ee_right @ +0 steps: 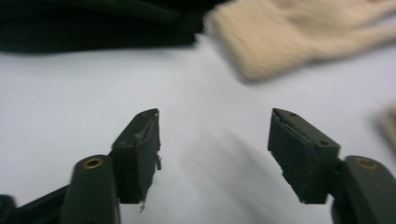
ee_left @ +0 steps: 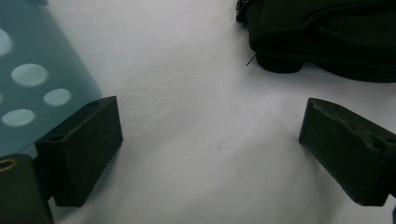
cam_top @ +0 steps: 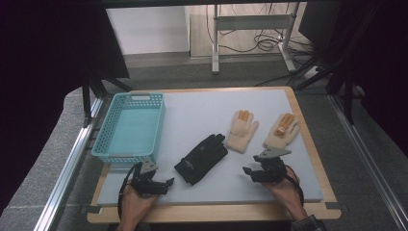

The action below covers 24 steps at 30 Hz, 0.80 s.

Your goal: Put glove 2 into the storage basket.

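Three gloves are laid out on the white worktop [cam_top: 202, 108]: one black glove [cam_top: 201, 158] near the middle, and two cream knitted gloves with orange fingertips, a left cream glove [cam_top: 242, 131] just right of the black one and a right cream glove [cam_top: 282, 131] farther right. One light-blue perforated basket [cam_top: 129, 127] stands at the worktop's left side and is seen to hold nothing.

The left gripper [cam_top: 159, 184] is held low at the basket's near corner, jaws spread wide with only bare worktop between them; the black glove [ee_left: 327, 37] lies just beyond it. The right gripper [cam_top: 257, 172] is held near the front edge below the cream gloves, jaws apart and gripping nothing; the black glove [ee_right: 93, 23] and a cream cuff [ee_right: 289, 37] lie ahead of it.

Some risks can be judged. Because the black glove and the left cream glove lie almost touching, both could be caught in one grasp. A pinch taken only on loose fabric could slip, or the glove could drag across the worktop. A dangling glove could also snag on the basket rim.
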Motion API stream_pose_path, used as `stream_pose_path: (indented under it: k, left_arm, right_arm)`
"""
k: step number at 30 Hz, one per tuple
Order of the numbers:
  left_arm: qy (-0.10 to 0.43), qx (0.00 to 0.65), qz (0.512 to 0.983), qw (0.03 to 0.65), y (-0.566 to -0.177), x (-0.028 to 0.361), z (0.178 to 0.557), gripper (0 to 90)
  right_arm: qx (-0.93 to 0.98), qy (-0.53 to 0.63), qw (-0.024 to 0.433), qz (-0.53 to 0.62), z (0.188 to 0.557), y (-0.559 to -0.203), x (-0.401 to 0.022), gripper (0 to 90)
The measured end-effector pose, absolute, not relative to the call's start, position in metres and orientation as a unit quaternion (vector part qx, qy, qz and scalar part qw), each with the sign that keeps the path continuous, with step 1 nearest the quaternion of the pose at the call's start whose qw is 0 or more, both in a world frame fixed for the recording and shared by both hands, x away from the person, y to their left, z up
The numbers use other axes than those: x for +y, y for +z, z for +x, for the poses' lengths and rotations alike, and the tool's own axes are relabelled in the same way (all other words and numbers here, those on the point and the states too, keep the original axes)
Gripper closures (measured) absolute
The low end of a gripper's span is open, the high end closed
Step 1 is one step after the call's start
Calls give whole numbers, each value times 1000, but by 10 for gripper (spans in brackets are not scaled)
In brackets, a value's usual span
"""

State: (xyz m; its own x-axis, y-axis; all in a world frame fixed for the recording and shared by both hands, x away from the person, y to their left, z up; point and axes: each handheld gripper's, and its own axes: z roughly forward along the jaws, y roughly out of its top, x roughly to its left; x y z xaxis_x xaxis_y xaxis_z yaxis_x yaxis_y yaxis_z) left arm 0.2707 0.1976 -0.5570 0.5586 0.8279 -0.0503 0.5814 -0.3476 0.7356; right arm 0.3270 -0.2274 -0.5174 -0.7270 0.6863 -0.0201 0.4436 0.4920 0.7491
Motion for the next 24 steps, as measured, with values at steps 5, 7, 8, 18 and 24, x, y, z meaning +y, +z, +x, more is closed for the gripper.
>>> stream_pose_path:
  k: [5,7,8,18,24]
  left_arm:
    - [169,439,804,365,-557,197,271,60]
    - [169,439,804,364,-557,197,271,61]
    - [169,439,804,364,-557,197,271,61]
    - [166,436,806,365,-556,198,271,62]
    - [161,434,808,364,-555,198,270,61]
  right_arm:
    - [841,369,172,357,328,-524,-250,266]
    - [838,367,174,365,328,-528,-255,256]
    - [838,365,174,366,328,-529,-257,252]
    - [840,356,182,366,327,-531,-256,222]
    - [840,356,182,367,327,-531,-256,219]
